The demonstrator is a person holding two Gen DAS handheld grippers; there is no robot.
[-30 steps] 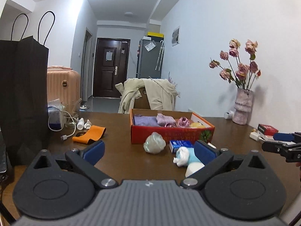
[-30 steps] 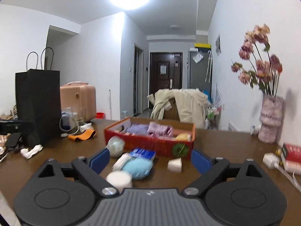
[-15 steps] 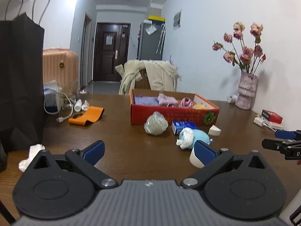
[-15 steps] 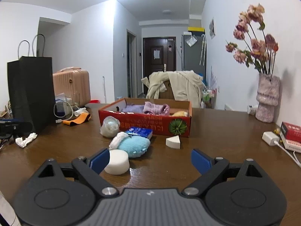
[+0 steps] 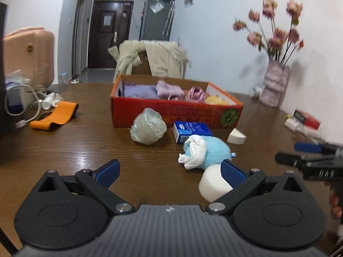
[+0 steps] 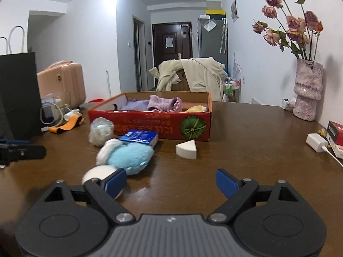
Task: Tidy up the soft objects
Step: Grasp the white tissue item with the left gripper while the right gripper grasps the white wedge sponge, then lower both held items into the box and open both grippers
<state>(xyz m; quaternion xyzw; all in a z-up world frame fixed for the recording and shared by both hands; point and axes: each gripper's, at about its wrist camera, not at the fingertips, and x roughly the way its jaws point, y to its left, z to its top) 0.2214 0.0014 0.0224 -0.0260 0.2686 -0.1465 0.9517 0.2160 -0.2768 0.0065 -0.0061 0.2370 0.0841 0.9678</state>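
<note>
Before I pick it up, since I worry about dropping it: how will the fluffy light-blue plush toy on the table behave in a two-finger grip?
The fluffy light-blue plush toy looks stuffed and rounded, so it will probably squash between the pads and seems light. Its fuzzy pile should resist slipping. The crumpled white cloth draped on its end looks loose and may fall off.

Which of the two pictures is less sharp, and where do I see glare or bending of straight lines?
Left wrist view: less sharp, with motion blur smearing the flowers and the red book, and ceiling light glaring on the table. Right wrist view: crisper, with only faint sheen on the table; fisheye bends its walls and darkens its corners.
</note>
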